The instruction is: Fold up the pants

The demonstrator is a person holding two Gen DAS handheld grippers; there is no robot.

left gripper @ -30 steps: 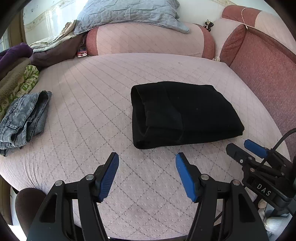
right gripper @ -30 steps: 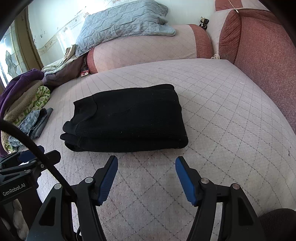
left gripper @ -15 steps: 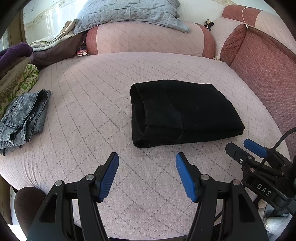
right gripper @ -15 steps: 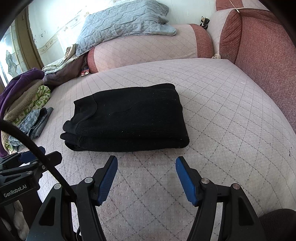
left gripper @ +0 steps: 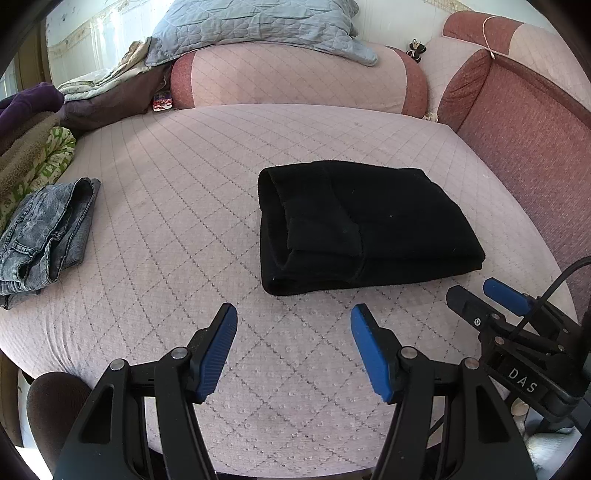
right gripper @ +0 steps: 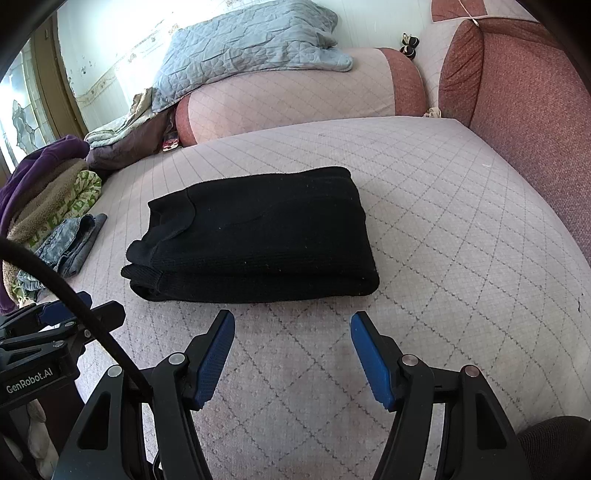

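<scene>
1. The black pants [left gripper: 362, 225] lie folded into a thick, squarish bundle on the pink quilted bed [left gripper: 177, 206], nearer the bed's front edge than the bolster [left gripper: 291, 77] at its back edge, and toward the side bounded by the red upholstered side panel [left gripper: 524, 133]
2. The bundle's layers are stacked evenly and one rounded fold faces the front edge, which suggests the folding itself is finished or nearly so
3. The left gripper [left gripper: 293, 349] hovers above the bed's front edge, just short of the bundle, with its jaws spread wide and nothing between them
4. The right gripper [right gripper: 291, 349] is likewise released, its blue pads [right gripper: 216, 354] apart and clear of the cloth, close to the bundle's near fold but not touching it
5. Both tools being held back and empty fits a moment where the pants are left to rest on their own, so the fold keeps its shape without being pinched
6. A folded pair of jeans [left gripper: 48, 236] sits well apart at the bed's opposite side edge, beside a heap of other clothes [left gripper: 29, 147], probably kept there so that the middle of the bed serves as working space
7. A grey quilted pillow [left gripper: 255, 26] rests on top of the bolster, away from the work
</scene>
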